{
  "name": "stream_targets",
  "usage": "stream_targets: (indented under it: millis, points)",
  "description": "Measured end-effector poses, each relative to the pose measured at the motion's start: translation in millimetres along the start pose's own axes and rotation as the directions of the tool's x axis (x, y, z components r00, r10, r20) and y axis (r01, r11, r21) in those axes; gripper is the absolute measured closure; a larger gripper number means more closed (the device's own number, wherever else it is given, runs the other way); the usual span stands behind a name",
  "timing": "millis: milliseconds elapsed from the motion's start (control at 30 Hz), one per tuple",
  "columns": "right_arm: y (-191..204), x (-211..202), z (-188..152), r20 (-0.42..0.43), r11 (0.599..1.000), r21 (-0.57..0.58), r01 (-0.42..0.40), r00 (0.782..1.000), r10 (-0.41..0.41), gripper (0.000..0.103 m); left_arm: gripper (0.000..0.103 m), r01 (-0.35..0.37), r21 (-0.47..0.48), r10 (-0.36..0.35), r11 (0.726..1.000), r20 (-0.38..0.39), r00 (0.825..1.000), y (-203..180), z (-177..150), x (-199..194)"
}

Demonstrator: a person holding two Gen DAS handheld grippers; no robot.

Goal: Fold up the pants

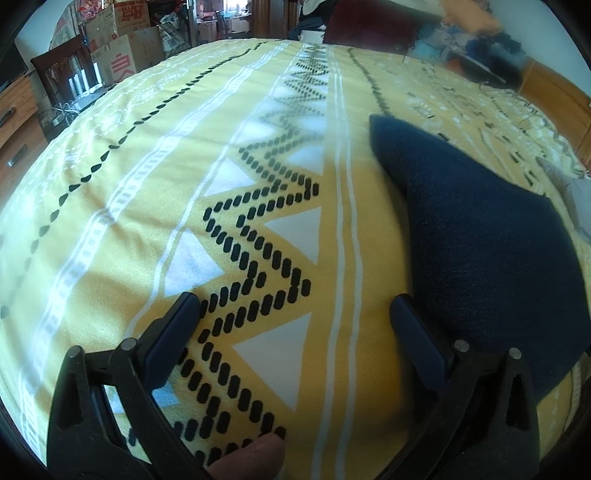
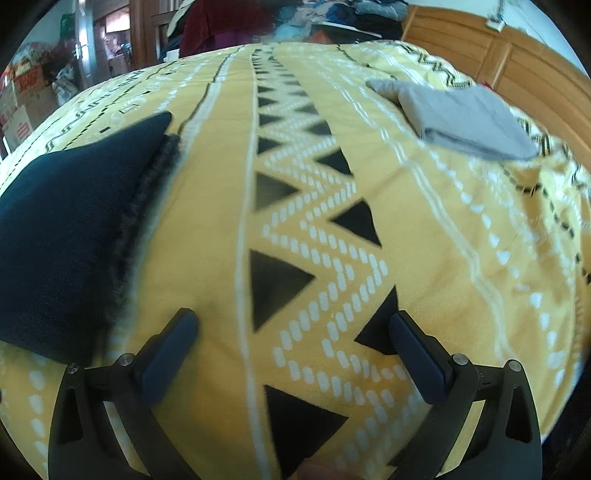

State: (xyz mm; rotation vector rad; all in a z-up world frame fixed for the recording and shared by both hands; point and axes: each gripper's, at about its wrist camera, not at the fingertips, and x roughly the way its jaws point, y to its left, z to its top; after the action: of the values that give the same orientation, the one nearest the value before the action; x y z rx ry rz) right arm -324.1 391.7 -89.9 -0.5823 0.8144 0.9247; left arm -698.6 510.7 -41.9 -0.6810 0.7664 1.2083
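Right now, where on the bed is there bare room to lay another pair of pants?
Bare bedspread lies between the dark folded pants and the grey folded garment, and left of the dark pants in the left view. The far edge is crowded with piled clothes.

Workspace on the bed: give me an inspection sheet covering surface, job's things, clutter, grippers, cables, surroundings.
Surface: yellow patterned bedspread, lightly rumpled toward the headboard side.
Job's things: dark navy pants lying folded on the bedspread, between the two grippers; neither touches them.
Clutter: folded grey garment farther back on the bed.
Grippers: left gripper open, empty; right gripper open, empty.
Cables: nothing seen.
Surroundings: cardboard boxes and a wooden chair beside the bed, piled clothes beyond it, wooden headboard.
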Motion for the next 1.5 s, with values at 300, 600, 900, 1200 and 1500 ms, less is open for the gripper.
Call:
stream_targets:
  millis: [300, 600, 900, 1200, 1500]
  points:
    - [48, -134, 39, 0.133, 0.997, -0.036, -0.061, 0.989, 0.066, 0.0, 0.0, -0.004, 0.02, -0.001, 1.0, 0.24, 0.971, -13, 28, -127]
    - [114, -237, 41, 0.166, 0.989, -0.06, -0.135, 0.976, 0.143, 0.0, 0.0, 0.009, 0.048, -0.027, 0.999, 0.395, 0.918, -37, 37, -242]
    - [129, -271, 26, 0.172, 0.985, -0.079, -0.15, 0.972, 0.162, 0.0, 0.0, 0.053, 0.136, -0.093, 0.989, 0.308, 0.947, -66, 17, -239]
    - [118, -273, 23, 0.156, 0.989, -0.044, -0.144, 0.976, 0.149, 0.0, 0.0, 0.047, 0.125, -0.074, 0.991, 0.221, 0.972, -79, 6, -234]
    - [120, -278, 25, 0.176, 0.99, -0.056, -0.129, 0.975, 0.137, 0.0, 0.0, 0.037, 0.14, -0.067, 0.989, 0.212, 0.975, -83, 4, -233]
